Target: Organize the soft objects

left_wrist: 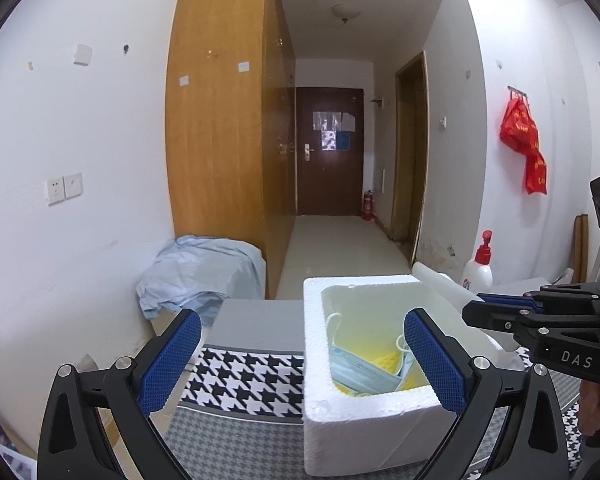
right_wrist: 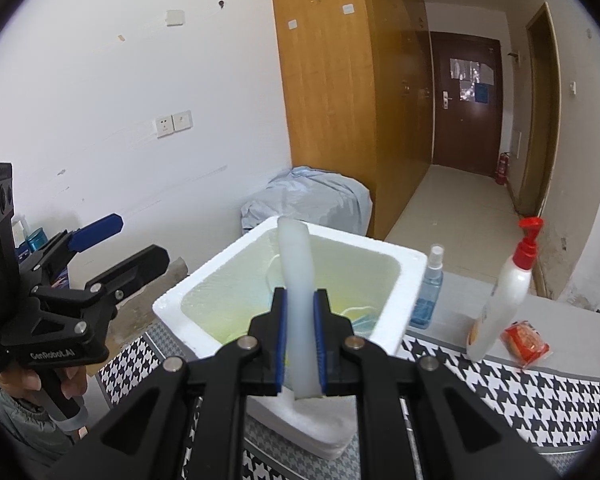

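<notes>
Left wrist view: the left gripper [left_wrist: 300, 364] is spread and empty beside the foam box [left_wrist: 320, 408] holding masks [left_wrist: 360, 372]; it could knock the light box. "DAS" reads on the right gripper [left_wrist: 480, 314].

Right wrist view: the right gripper [right_wrist: 300, 344] pinches a foam strip [right_wrist: 298, 280] over the box; it may slip. "GenRobot.AI" reads on the left gripper.

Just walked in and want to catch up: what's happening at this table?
A person is working with a handheld gripper in each hand. The right gripper is shut on a white foam lid, held on edge over an open white foam box. Inside the box lie blue face masks on a yellow lining. The left gripper is open and holds nothing. A pump bottle and a small spray bottle stand beside the box.
</notes>
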`<move>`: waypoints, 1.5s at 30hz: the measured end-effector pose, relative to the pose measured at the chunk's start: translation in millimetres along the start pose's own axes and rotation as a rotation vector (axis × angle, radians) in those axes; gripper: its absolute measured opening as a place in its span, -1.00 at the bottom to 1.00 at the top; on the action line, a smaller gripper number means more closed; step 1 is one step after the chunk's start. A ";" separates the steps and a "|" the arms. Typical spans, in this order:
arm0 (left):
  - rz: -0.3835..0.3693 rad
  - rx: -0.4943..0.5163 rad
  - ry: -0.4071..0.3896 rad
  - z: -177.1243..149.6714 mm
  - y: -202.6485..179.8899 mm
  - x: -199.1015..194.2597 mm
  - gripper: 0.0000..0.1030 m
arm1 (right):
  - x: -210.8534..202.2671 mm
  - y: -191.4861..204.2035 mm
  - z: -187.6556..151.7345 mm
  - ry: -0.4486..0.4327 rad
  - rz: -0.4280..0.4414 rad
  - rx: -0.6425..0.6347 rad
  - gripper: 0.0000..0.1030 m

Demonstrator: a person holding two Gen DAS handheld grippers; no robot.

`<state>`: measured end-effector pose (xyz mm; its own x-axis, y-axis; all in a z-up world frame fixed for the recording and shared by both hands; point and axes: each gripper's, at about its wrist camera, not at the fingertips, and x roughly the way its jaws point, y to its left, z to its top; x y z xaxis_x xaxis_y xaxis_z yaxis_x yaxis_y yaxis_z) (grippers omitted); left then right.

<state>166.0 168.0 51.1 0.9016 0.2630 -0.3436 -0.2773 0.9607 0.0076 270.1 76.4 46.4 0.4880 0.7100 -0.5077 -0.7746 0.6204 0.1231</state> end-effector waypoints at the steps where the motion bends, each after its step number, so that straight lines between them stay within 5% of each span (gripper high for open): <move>1: 0.000 -0.001 -0.001 0.0 0.9 -0.8 0.98 | 0.3 0.8 -1.1 0.001 0.001 -0.001 -0.71; 15: 0.036 -0.021 -0.017 -2.1 14.4 -15.1 0.98 | 10.9 6.7 2.8 0.025 0.018 -0.027 -0.71; 18: 0.039 -0.022 -0.015 -2.3 15.0 -16.4 0.98 | 12.3 5.6 3.5 0.025 -0.006 -0.019 -0.52; 22: 0.043 -0.017 -0.016 -1.2 14.4 -17.4 0.98 | 10.8 2.1 4.0 0.012 -0.010 -0.004 0.15; 27: 0.045 -0.014 -0.016 -1.2 13.9 -16.8 0.98 | 6.5 1.1 4.4 0.008 -0.009 -0.007 0.22; 31: 0.048 -0.009 -0.011 -0.6 11.3 -15.8 0.98 | 5.8 0.2 6.0 0.001 -0.013 0.010 0.76; 36: 0.044 -0.002 -0.015 0.5 6.9 -20.0 0.98 | -4.6 -2.9 6.6 -0.019 -0.017 0.017 0.97; 45: 0.033 0.006 -0.025 5.5 -8.0 -33.2 0.98 | -29.2 -0.9 1.5 -0.054 -0.042 0.016 0.99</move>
<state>140.2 152.1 67.6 0.8999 0.2969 -0.3196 -0.3055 0.9519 0.0239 257.2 55.6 62.4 0.5412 0.7001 -0.4657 -0.7467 0.6548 0.1167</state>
